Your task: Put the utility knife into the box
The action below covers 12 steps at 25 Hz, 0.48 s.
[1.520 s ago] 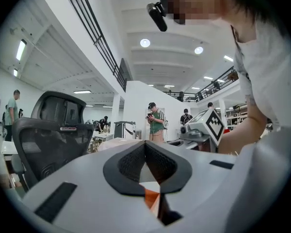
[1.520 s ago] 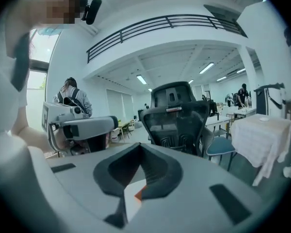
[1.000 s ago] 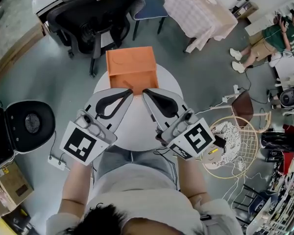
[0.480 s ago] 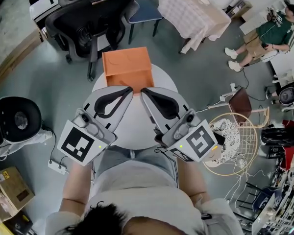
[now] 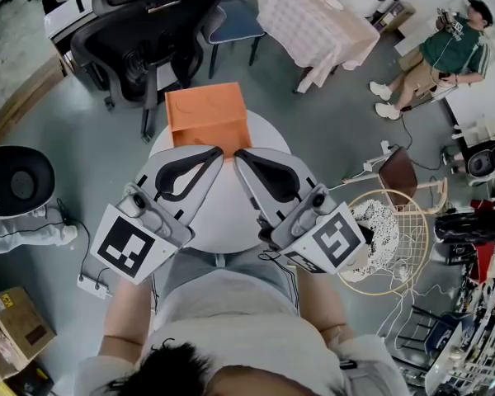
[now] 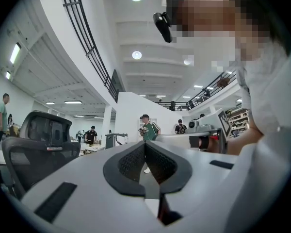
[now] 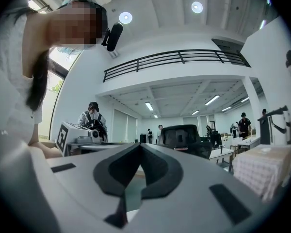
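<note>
An orange box (image 5: 206, 110) stands at the far edge of a small round white table (image 5: 228, 209). My left gripper (image 5: 217, 150) and right gripper (image 5: 239, 154) hover side by side over the table, tips pointing at the box's near side and almost meeting. Both are shut with nothing between the jaws. In the left gripper view the left gripper (image 6: 145, 142) has its dark pads (image 6: 131, 163) pressed together, and the right gripper (image 7: 139, 145) looks the same in the right gripper view. No utility knife shows in any view.
A black office chair (image 5: 140, 25) stands behind the table, with a cloth-covered table (image 5: 315, 19) to its right. A wire basket (image 5: 389, 239) sits on the floor at right, a round black object (image 5: 18, 180) at left. A person (image 5: 447, 49) sits at the far right.
Both grippers keep the same shut pose over the table. The head view has drifted a little, so the box and the floor objects sit slightly further left in the frame.
</note>
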{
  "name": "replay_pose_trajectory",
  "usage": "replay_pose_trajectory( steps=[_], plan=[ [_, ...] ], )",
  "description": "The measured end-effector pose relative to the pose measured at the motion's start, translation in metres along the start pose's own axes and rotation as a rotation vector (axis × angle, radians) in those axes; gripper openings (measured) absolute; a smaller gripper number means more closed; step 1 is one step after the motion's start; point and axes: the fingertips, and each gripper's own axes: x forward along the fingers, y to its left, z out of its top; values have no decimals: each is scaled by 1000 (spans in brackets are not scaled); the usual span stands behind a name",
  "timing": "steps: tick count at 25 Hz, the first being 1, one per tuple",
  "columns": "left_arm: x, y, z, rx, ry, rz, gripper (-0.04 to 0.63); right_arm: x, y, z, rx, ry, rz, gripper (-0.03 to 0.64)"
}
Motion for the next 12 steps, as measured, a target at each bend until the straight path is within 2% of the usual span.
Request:
replay_pose_trajectory(
  steps=[12],
  plan=[
    [2,-5,3,13,1,0,9,-3,3,5,-11,-7,17,8]
  ],
)
